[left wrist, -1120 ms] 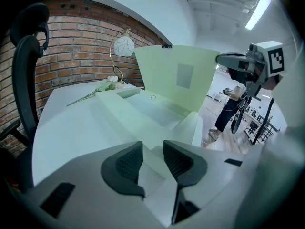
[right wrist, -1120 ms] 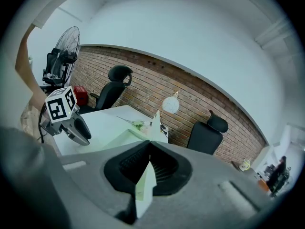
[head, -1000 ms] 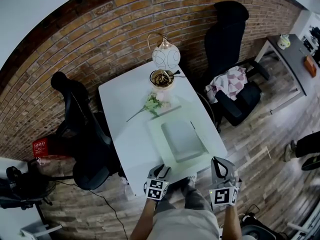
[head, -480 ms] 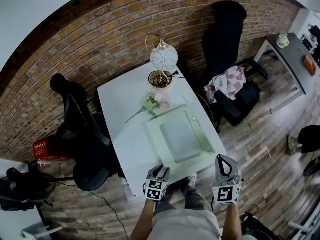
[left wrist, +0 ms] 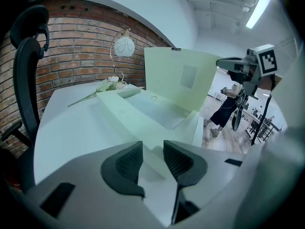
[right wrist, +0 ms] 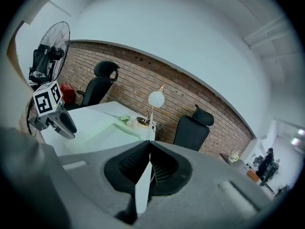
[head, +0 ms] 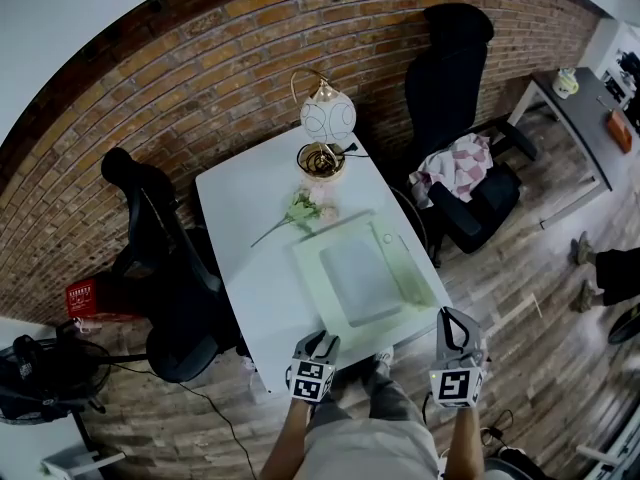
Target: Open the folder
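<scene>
Folder cover swung farther right, pinched by right gripper; left gripper spread at counter's near edge; continue arc smoothly.

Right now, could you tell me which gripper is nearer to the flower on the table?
Left. The left gripper is at the table's near edge, in line with the flower; the right gripper, shut on the folder cover, is beyond the near right corner.
</scene>
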`<state>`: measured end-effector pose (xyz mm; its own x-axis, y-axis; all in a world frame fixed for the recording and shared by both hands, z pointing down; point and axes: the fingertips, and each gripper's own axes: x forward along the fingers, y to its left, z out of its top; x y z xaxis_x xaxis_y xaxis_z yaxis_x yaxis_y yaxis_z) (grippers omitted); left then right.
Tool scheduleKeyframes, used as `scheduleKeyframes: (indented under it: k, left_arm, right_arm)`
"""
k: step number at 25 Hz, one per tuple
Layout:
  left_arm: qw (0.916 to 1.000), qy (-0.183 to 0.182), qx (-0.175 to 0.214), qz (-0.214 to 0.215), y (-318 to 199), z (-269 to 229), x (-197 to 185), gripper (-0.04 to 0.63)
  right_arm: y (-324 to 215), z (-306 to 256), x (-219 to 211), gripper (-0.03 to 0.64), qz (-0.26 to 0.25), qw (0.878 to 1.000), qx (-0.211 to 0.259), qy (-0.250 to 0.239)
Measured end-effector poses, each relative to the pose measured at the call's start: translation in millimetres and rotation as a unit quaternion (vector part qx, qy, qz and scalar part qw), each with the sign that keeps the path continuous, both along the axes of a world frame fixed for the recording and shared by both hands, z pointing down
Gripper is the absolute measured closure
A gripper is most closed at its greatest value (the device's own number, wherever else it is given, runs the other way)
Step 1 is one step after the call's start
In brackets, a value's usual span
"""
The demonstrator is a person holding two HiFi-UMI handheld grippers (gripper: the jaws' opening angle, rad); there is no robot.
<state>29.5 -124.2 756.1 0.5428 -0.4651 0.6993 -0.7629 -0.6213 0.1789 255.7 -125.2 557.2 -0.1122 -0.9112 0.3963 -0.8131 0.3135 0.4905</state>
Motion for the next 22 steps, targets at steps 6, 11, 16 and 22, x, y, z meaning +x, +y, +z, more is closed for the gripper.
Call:
scheduleKeyframes:
  k: [6,11,16,22]
  left_arm:
    - [1.0,0.0,-0.001,0.001,0.1,1.1,0.7,0.459]
    - [1.0,-0.001,-0.001,0.002,0.0,0.0,1.1,0.459]
    - [1.0,0.0,-0.001,0.003,0.0,-0.4,0.6,0.459]
    - [1.0,-0.001,-0.002,0.004,0.0,0.2,0.3,0.459]
  right_arm:
    - [-1.5,-0.7,2.5,0.607,0.001,1.0,0.004,0.001]
    - [-1.5,-0.7,3.5,0.607,0.003,1.0,0.001,0.002]
    - [-1.9,-1.3,3.5,0.607,0.005,1.0,0.0,0.003]
    - [-2.7,-1.4,3.2,0.607,0.005,1.0,0.0,0.004]
